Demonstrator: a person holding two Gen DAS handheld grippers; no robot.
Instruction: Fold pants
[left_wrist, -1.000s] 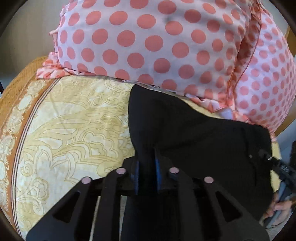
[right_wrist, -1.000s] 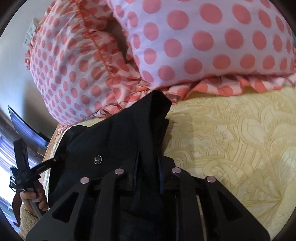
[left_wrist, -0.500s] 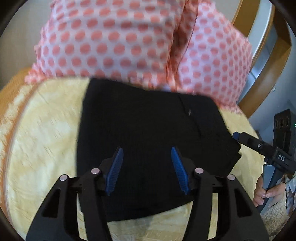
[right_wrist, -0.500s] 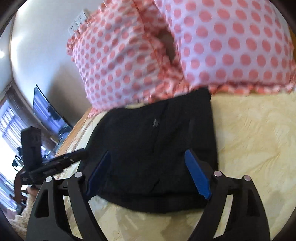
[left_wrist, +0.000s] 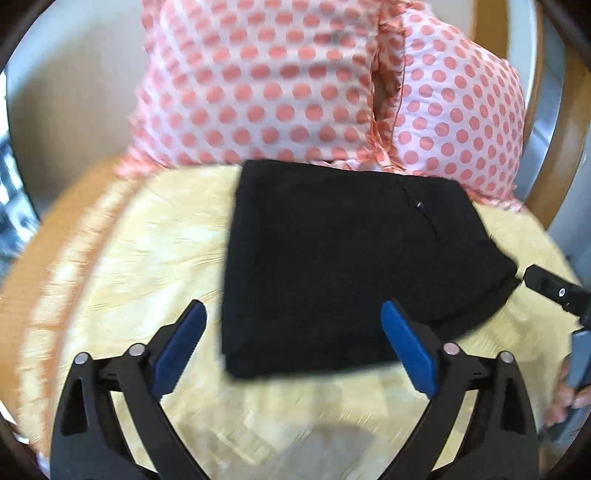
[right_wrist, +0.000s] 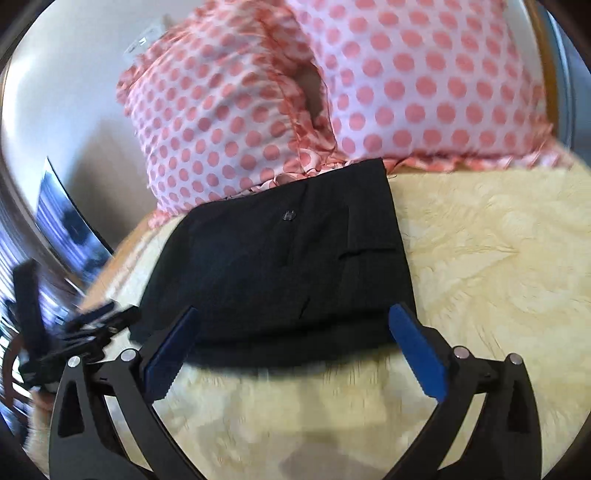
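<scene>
The black pants lie folded into a compact rectangle on the yellow patterned bedspread, their far edge against the pillows. They also show in the right wrist view, with a small button on top. My left gripper is open and empty, held above and just short of the pants' near edge. My right gripper is open and empty, also just short of the near edge. Each gripper shows at the side of the other's view: the right one, the left one.
Two pink pillows with coral polka dots lean behind the pants. A wooden bed frame rises at the right. A dark screen stands by the wall at the left. The bedspread has an orange border.
Both grippers were shut on the pants one second ago. They have let go, opened wide and drawn back and up. The pants now lie flat and folded.
</scene>
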